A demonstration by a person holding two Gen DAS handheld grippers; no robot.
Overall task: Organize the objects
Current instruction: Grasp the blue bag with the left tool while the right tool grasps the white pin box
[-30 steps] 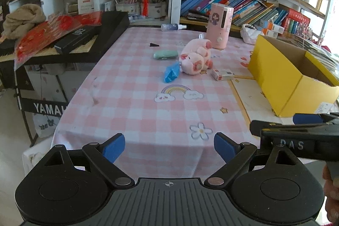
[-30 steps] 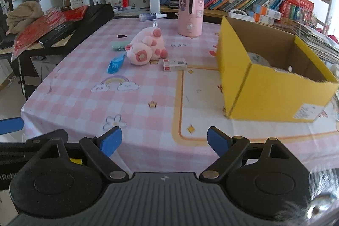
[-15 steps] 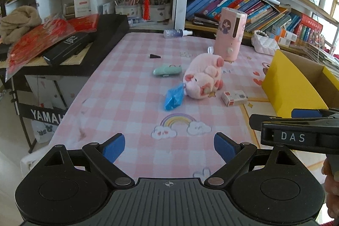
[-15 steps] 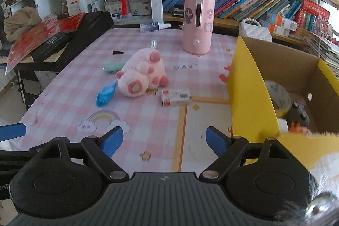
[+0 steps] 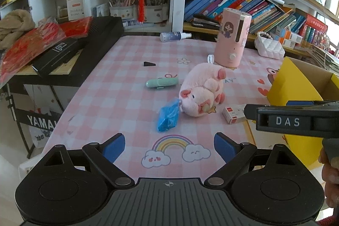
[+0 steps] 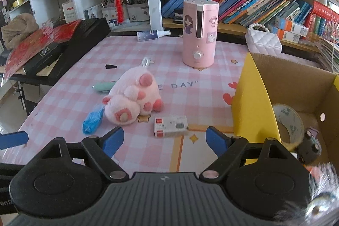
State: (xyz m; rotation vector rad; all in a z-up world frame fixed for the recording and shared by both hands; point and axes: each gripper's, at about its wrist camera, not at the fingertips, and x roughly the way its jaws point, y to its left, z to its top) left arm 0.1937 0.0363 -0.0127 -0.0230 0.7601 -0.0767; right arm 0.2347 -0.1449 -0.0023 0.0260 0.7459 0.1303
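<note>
- The pink plush pig (image 5: 201, 91) lies on its side in the middle of the pink checked tablecloth (image 5: 118, 99), fluffy, with darker pink ears and feet.
- A crumpled blue packet (image 5: 168, 115) touches its snout; a mint-green case (image 5: 162, 82) lies just behind it and a small white box (image 6: 171, 126) beside it.
- The yellow cardboard box (image 6: 252, 103) stands to the right, open-topped, holding a tape roll (image 6: 289, 120).
- The left gripper (image 5: 169, 145) is spread wide with nothing between its fingers.
- The right gripper (image 6: 164, 139) is spread and empty too.

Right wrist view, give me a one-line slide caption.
Open right gripper hovers over a pink checked tablecloth near a small white card box, pink plush pig and open yellow cardboard box.
</note>
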